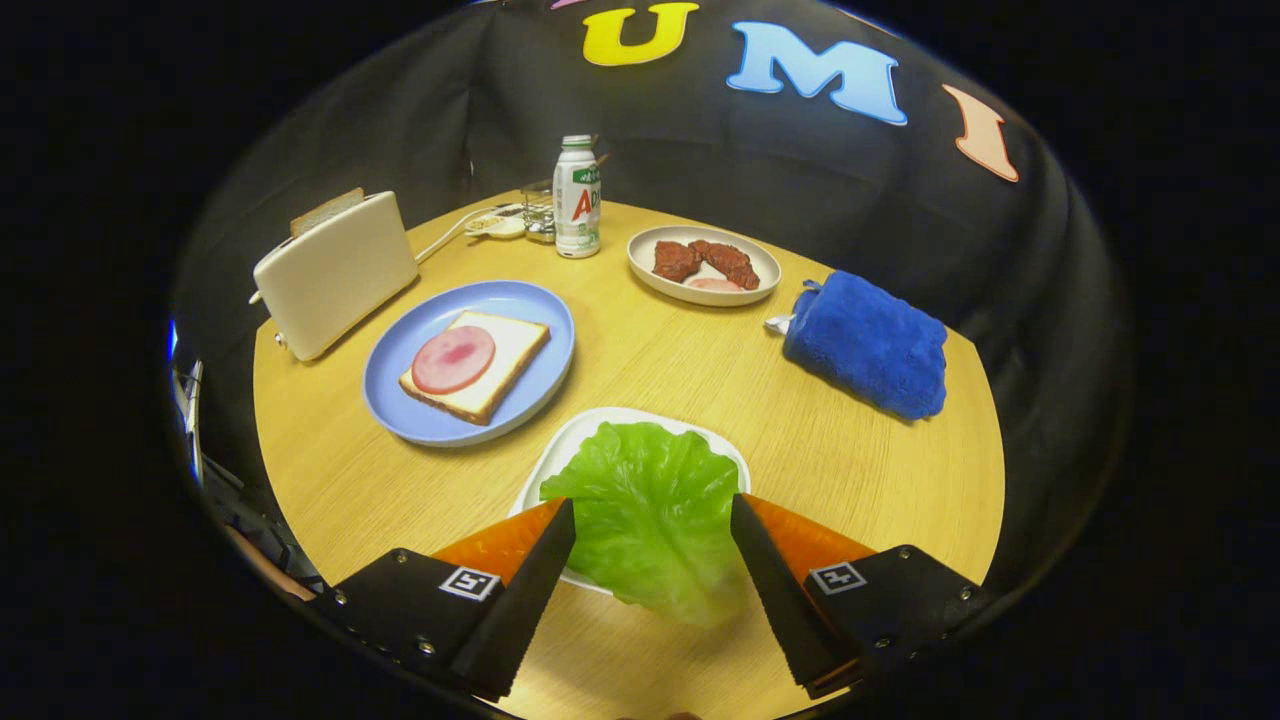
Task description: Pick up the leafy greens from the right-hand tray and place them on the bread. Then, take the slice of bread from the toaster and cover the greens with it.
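Gripper view shows your gripper (pixel 652 515) spread wide, the leafy greens (pixel 650 510) lying between its fingers on the white tray (pixel 560 455). Beyond them sits the bread (pixel 510 350) on a blue plate (pixel 400 400), toaster (pixel 335 272) behind it.

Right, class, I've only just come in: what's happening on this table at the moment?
A hand-held tool is open, its fingers either side of a lettuce leaf on a white tray, not yet gripping it. Beyond, bread with a ham slice waits on a blue plate. Another bread slice sits in the toaster.
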A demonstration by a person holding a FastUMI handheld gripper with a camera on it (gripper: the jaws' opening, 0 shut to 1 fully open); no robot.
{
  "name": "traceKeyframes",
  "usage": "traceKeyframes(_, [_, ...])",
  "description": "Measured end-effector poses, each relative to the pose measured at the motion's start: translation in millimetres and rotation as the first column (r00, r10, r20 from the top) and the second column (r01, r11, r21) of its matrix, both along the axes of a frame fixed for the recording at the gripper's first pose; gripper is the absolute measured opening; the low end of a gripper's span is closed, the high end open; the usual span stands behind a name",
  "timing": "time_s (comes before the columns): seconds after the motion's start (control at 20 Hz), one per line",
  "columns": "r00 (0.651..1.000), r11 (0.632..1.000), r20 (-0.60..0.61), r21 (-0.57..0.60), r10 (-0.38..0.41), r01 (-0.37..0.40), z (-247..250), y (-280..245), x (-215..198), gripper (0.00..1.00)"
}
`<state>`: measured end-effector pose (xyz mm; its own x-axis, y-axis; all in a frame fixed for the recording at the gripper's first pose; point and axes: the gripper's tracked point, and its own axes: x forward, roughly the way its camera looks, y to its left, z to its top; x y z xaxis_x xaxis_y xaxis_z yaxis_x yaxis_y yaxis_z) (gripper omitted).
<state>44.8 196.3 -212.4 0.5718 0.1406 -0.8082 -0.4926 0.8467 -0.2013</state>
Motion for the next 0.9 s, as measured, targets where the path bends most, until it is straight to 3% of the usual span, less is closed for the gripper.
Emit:
traceKeyframes(0.2, [0.991, 0.994, -0.089, -0.052, -0.102, 0.098, -17, -3, -1, 0.97])
traceKeyframes(0.35, [0.966, 0.984, -0.201, -0.094, -0.166, 0.15, -33, -6, -8, 0.97])
traceKeyframes(0.55, [0.944, 0.973, -0.241, -0.081, -0.227, 0.214, -27, -3, -7, 0.84])
traceKeyframes(0.65, [0.942, 0.973, -0.253, -0.116, -0.222, 0.199, -34, -8, -9, 0.36])
traceKeyframes(0.7, [0.945, 0.976, -0.251, -0.11, -0.209, 0.187, -32, -5, -10, 0.36])
traceKeyframes(0.75, [0.943, 0.966, -0.222, -0.116, -0.25, 0.229, -28, -4, -6, 0.36])
traceKeyframes(0.8, [0.946, 0.967, -0.214, -0.132, -0.242, 0.218, -30, -5, -5, 0.01])
traceKeyframes(0.9, [0.943, 0.963, -0.216, -0.142, -0.255, 0.228, -31, -4, -6, 0.01])
